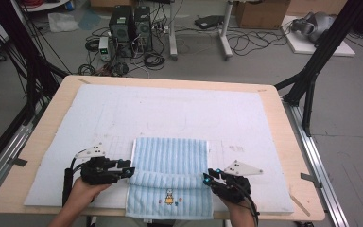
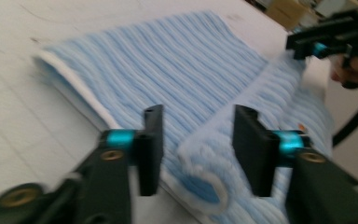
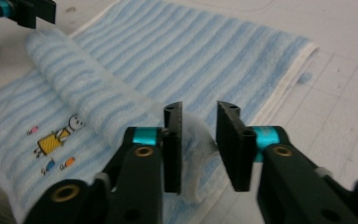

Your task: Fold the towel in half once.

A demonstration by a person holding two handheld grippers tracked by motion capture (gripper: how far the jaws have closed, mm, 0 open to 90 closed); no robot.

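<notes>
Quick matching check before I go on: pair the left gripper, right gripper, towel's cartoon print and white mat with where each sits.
Things:
1. left gripper
2. right gripper
3. cartoon print
4. white mat

Places:
a. on the towel, near the table's front edge
b. at the left end of the towel's raised fold
c. under the towel
d. at the fold's right end

Pairs: 1-b, 2-d, 3-a, 4-c

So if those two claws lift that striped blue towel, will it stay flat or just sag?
The towel would probably sag: it already bends into a soft rolled fold between the left gripper and the right gripper. Its fluffy ribbed pile suggests decent grip, and it looks light.
</notes>
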